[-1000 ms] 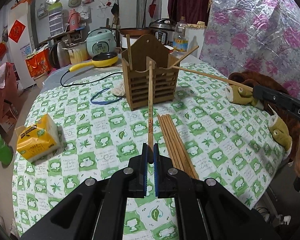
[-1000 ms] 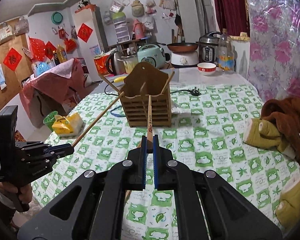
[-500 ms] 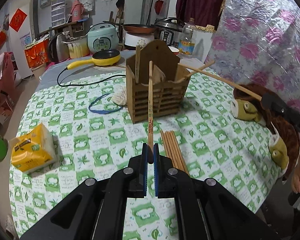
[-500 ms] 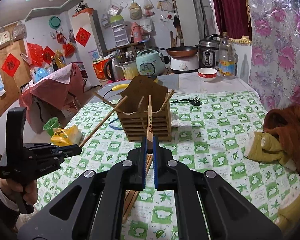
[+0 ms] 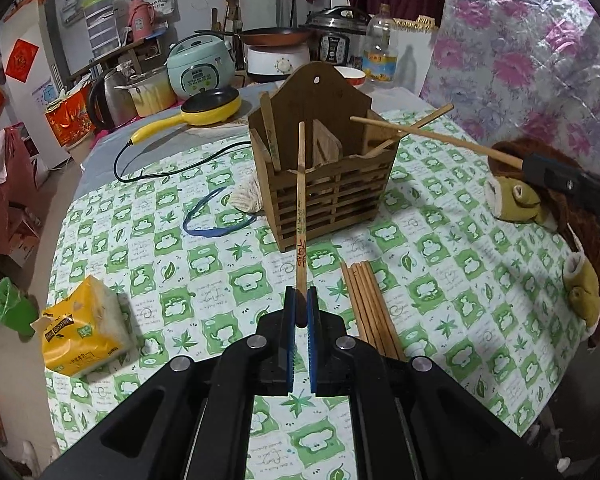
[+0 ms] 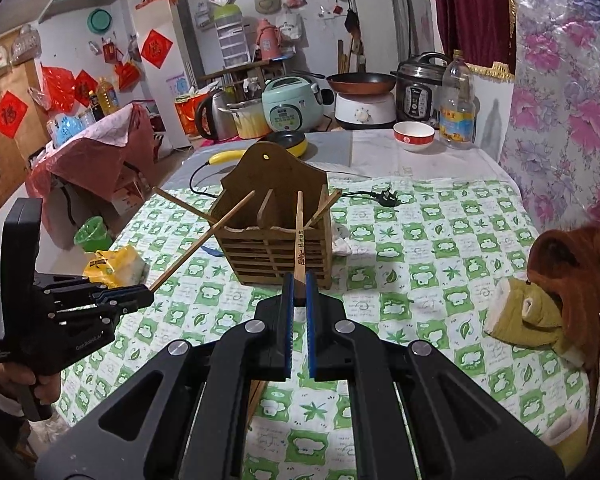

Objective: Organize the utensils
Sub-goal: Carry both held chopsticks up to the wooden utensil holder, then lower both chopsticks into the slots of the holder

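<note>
Both chopsticks now reach the wooden holder (image 5: 324,168) on the bench (image 5: 440,264).
Since a second ago both tongs came closer; the left tongs (image 5: 300,314) pinch a chopstick (image 5: 301,208) over the front rim, the right tongs (image 6: 299,300) pinch another chopstick (image 6: 299,236) (tip above the right compartment); more chopsticks (image 5: 370,304) wait.

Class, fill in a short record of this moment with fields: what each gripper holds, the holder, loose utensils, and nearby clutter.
left gripper: shut on a chopstick
right gripper: shut on another chopstick
holder: wooden chopstick holder, upright, some sticks already inside
loose utensils: bundle of chopsticks flat on the tablecloth
clutter: tissue pack, blue band
</note>
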Motion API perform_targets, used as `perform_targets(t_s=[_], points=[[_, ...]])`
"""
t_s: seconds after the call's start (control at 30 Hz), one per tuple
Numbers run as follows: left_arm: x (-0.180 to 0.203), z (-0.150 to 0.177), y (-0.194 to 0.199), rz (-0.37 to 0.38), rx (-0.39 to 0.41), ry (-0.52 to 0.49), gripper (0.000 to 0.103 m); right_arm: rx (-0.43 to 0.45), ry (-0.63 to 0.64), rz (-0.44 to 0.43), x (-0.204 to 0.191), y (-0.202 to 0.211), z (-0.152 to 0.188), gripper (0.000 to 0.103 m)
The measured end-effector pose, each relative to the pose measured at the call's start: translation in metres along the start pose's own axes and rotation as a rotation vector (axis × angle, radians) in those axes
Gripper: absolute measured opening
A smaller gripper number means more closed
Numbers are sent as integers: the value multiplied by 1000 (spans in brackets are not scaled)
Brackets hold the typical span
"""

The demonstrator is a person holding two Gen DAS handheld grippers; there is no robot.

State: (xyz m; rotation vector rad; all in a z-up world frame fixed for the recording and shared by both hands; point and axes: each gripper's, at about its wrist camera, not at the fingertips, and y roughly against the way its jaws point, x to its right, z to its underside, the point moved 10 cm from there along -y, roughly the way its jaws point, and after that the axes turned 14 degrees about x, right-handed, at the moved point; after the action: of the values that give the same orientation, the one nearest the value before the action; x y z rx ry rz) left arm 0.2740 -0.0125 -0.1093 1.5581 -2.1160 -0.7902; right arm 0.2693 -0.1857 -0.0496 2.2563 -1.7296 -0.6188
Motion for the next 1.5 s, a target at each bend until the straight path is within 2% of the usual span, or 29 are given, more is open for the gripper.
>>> perform_targets(t_s=[0.23, 0.37, 0.57, 0.8, 0.97, 1.17, 1.4, 1.5], points=[[-1, -1, -5, 13, -52, -13, 6, -30, -3, -2, -1, -8, -1, 7], [-3, -9, -6, 2, -51, -25, 6, -51, -16, 5, 2, -11, -1, 7], [-5, -31, -4, 4, -13, -14, 6, -42, -25, -3, 1, -12, -8, 7], [-5, -64, -4, 2, 32, 12, 6, 10, -28, -4, -4, -20, -34, 7], [-3, -73, 0, 11, 53, 13, 6, 38, -26, -13, -10, -23, -51, 7], [-7, -71, -2, 5, 45, 17, 6, 39, -14, -9, -9, -26, -54, 7], [-9, -86, -11, 11, 60, 51, 6, 39, -11, 4, -9, -37, -53, 7], [-9, -97, -10, 11, 104, 69, 8, 57, -17, 3, -11, -42, -53, 14]])
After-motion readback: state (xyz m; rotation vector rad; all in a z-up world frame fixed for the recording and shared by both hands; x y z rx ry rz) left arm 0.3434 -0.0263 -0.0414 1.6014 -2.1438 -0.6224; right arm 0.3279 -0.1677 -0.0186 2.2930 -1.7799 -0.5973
